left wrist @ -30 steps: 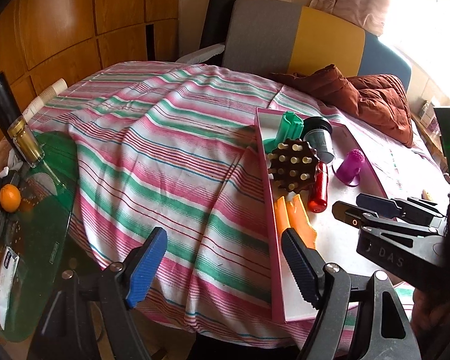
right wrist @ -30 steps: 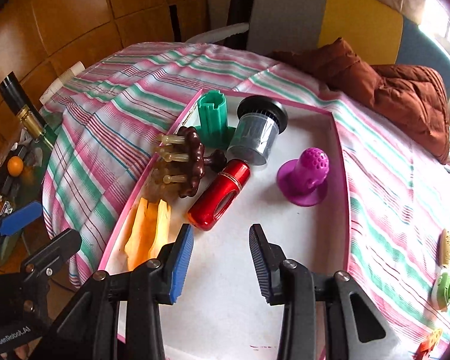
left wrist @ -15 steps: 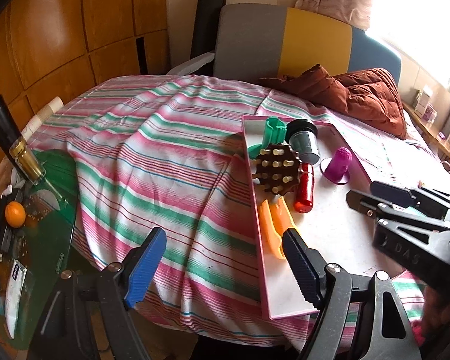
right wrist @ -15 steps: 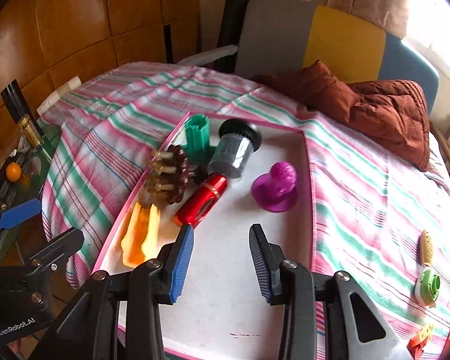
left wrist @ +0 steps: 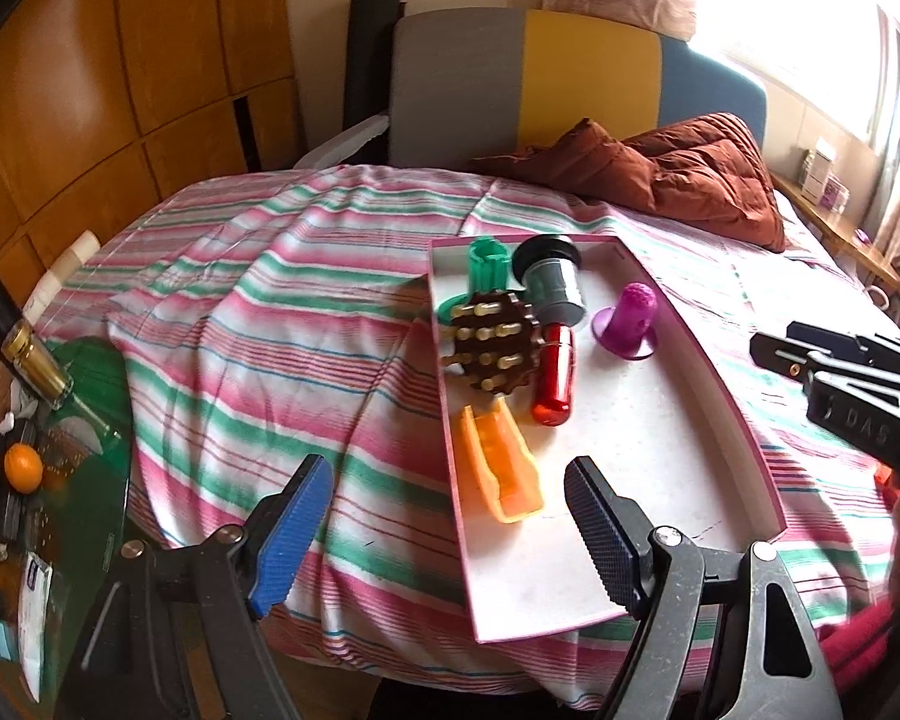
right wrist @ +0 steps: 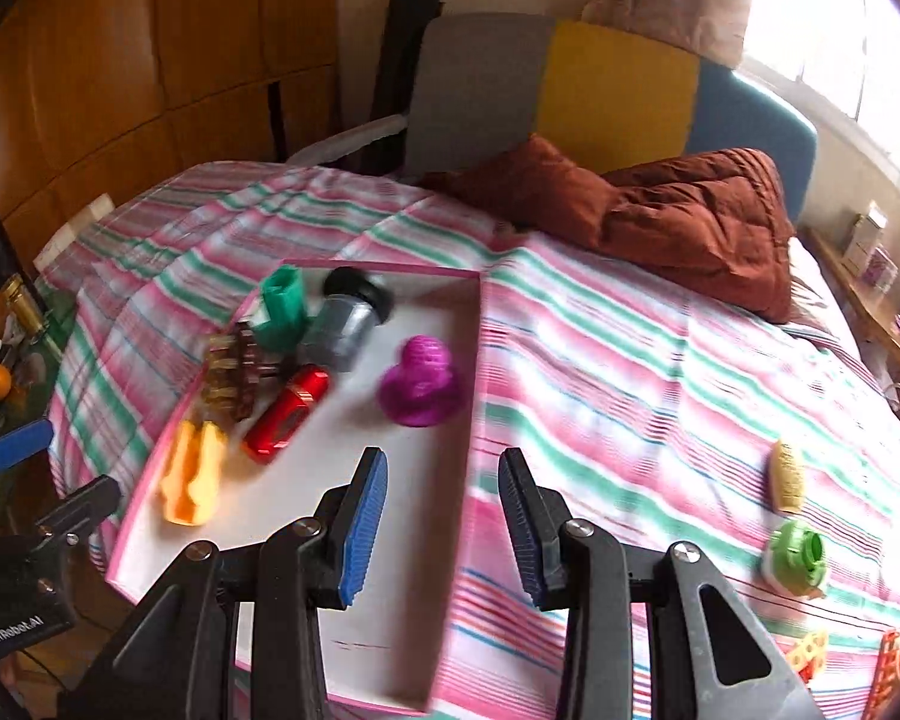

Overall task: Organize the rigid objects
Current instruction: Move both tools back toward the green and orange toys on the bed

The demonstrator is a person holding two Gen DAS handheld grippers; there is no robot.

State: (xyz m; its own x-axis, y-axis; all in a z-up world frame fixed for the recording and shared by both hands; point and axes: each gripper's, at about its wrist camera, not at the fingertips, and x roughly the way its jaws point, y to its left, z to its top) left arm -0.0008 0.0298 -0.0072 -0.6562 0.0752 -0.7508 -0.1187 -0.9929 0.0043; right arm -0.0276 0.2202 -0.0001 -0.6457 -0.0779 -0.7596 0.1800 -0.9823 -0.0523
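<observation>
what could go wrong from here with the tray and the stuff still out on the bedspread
1. The pink tray lies on a rumpled striped bedspread with its near corner at the bed's edge, so a push may tip or slide it.
2. The tray's six items crowd its far left corner; the red cylinder lies on its side and might roll if bumped.
3. The green piece and yellow piece lie loose near the bed's right edge and could get knocked off.

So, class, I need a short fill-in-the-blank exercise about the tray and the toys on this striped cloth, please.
1. The red cylinder lies inside the pink-rimmed ____.
2. The purple toy in the tray stands ____.
3. The light green toy lies on the striped ____, outside the tray.
4. Both grippers hold ____.

Missing words: tray; upright; cloth; nothing
</observation>
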